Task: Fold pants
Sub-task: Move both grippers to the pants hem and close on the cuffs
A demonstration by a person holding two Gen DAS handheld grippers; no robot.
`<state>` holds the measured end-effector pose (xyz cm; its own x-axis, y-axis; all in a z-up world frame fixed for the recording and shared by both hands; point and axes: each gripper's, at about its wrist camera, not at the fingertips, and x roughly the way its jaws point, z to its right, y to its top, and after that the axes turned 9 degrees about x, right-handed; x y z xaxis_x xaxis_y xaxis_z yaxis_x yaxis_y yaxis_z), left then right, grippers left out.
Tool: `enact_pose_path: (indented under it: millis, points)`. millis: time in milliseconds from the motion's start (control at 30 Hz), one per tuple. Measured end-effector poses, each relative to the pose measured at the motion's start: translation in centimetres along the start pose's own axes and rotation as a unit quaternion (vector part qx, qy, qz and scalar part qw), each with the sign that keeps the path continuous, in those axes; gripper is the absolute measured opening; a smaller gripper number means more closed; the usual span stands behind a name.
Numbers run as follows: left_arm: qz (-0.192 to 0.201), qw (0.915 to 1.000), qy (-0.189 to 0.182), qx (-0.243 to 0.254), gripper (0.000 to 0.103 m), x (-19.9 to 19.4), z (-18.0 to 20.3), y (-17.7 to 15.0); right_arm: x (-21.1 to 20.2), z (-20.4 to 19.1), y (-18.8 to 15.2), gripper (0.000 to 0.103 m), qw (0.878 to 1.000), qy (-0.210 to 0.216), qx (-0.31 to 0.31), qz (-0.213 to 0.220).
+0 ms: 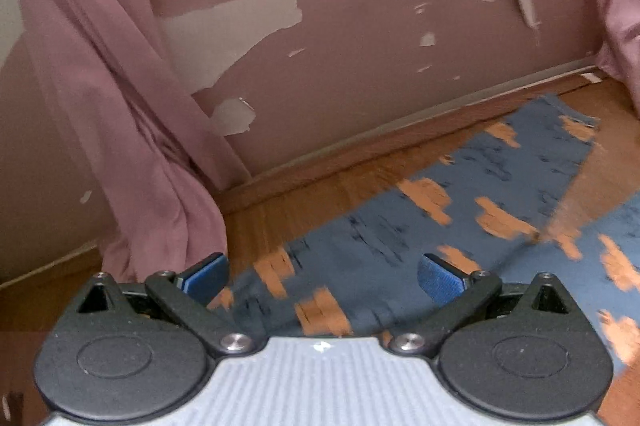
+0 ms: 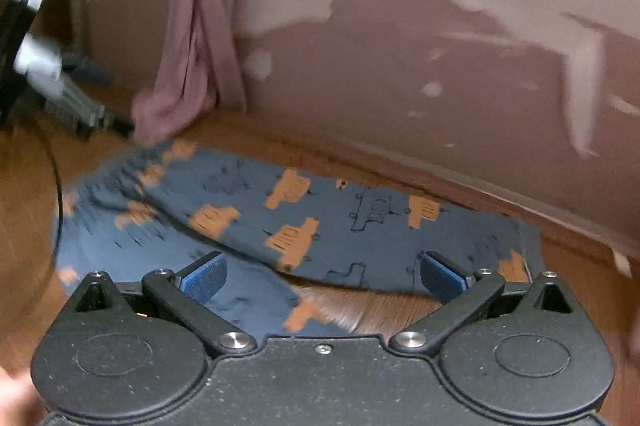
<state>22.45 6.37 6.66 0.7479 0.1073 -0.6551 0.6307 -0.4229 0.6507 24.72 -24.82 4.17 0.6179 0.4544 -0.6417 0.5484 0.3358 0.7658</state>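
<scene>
Pants: the pants (image 2: 320, 226) lie on the wood floor (image 1: 320, 182) near the wall (image 1: 360, 58), blue with orange truck prints.
Layout: from my right wrist view the two legs spread apart in a V, bare floor showing between them; the waist end sits near the curtain (image 2: 200, 26).
Left gripper: my left gripper (image 1: 322, 276) has its jaws wide apart, nothing between them, held over one leg.
Right gripper: my right gripper (image 2: 324, 276) is likewise spread and empty, above the gap where the legs part.
Other: the left gripper also shows at the left edge of my right view.
Progress: I judge no fold is made yet; the legs are not laid together.
Left to do: bring one leg over the other, then fold lengthwise.
Writing: none I can read; the print is pictures only, and both views are blurred.
</scene>
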Motion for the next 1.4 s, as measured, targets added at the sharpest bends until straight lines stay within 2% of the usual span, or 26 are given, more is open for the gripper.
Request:
enact_pose_path:
  millis: [100, 233, 400, 533, 633, 733, 800, 867, 900, 933, 967, 1000, 1067, 1100, 1167, 1233, 1300, 1333, 1367, 1400]
  points:
    - [-0.004, 0.9998, -0.020, 0.008, 0.103, 4.4, -2.0, -0.1, 5.4, 2.5, 2.2, 0.102, 1.000, 0.009, -0.008, -0.023]
    - [-0.023, 0.9966, -0.064, 0.047, 0.103, 10.0, -3.6, -0.4, 12.5, 5.1, 5.1, 0.102, 0.996, 0.066, -0.017, -0.057]
    - [-0.039, 0.9902, -0.110, 0.076, 0.103, 15.6, -3.6, 0.0, 18.6, 6.7, 7.1, 0.102, 0.994, 0.090, -0.045, -0.048]
    - [-0.047, 0.9884, -0.119, 0.081, 0.100, 18.2, -3.3, 0.3, 22.2, 7.7, 7.7, 0.102, 0.991, 0.107, -0.055, -0.055]
    - [-0.064, 0.9864, -0.125, 0.085, 0.086, 19.6, -3.2, 0.1, 23.8, 7.7, 7.7, 0.095, 0.987, 0.117, -0.082, -0.068]
    - [-0.055, 0.9851, -0.141, 0.082, 0.075, 19.5, -3.1, -0.3, 24.2, 8.1, 6.9, 0.091, 0.986, 0.123, -0.086, -0.073]
    - [-0.043, 0.9843, -0.147, 0.088, 0.063, 19.1, -2.8, -0.4, 24.0, 8.4, 6.5, 0.091, 0.987, 0.128, -0.076, -0.058]
    - [-0.034, 0.9823, -0.160, 0.091, 0.031, 18.7, -2.4, -0.5, 23.8, 8.5, 6.2, 0.089, 0.988, 0.126, -0.072, -0.047]
    - [-0.032, 0.9815, -0.164, 0.093, 0.024, 18.7, -2.1, -0.4, 23.6, 8.4, 6.0, 0.087, 0.989, 0.127, -0.070, -0.041]
    - [-0.031, 0.9813, -0.164, 0.096, 0.015, 18.6, -1.6, -0.3, 23.5, 8.4, 5.9, 0.080, 0.989, 0.129, -0.069, -0.036]
    - [-0.028, 0.9820, -0.158, 0.100, 0.010, 18.4, -1.1, -0.4, 23.2, 8.3, 5.7, 0.074, 0.989, 0.129, -0.068, -0.032]
    - [-0.027, 0.9829, -0.152, 0.101, 0.008, 18.4, -0.7, -0.5, 22.8, 8.3, 5.4, 0.071, 0.989, 0.129, -0.066, -0.028]
    - [-0.025, 0.9853, -0.141, 0.093, 0.002, 18.3, 0.0, -0.6, 22.2, 8.1, 5.0, 0.055, 0.989, 0.130, -0.062, -0.022]
    - [-0.026, 0.9866, -0.136, 0.086, 0.002, 18.3, 0.2, -0.7, 21.9, 8.0, 4.8, 0.050, 0.989, 0.131, -0.062, -0.020]
    - [-0.025, 0.9887, -0.122, 0.083, 0.001, 18.5, 0.6, -0.6, 21.4, 7.8, 4.6, 0.026, 0.989, 0.130, -0.061, -0.019]
    - [-0.018, 0.9907, -0.101, 0.089, 0.002, 18.6, 0.9, -0.6, 21.1, 7.5, 4.5, 0.018, 0.990, 0.128, -0.063, -0.019]
    - [-0.016, 0.9912, -0.089, 0.097, 0.017, 18.7, 0.9, -0.9, 21.0, 7.2, 4.2, 0.018, 0.990, 0.123, -0.064, -0.016]
    - [-0.015, 0.9919, -0.080, 0.097, 0.035, 18.7, 0.6, -1.0, 20.9, 7.2, 4.2, 0.018, 0.990, 0.122, -0.064, -0.015]
    - [-0.015, 0.9927, -0.069, 0.098, 0.058, 18.7, 0.3, -0.9, 20.9, 7.2, 4.2, 0.018, 0.990, 0.122, -0.062, -0.015]
    - [-0.016, 0.9929, -0.066, 0.098, 0.068, 18.8, 0.0, -0.9, 21.0, 7.1, 4.2, 0.018, 0.991, 0.123, -0.060, -0.015]
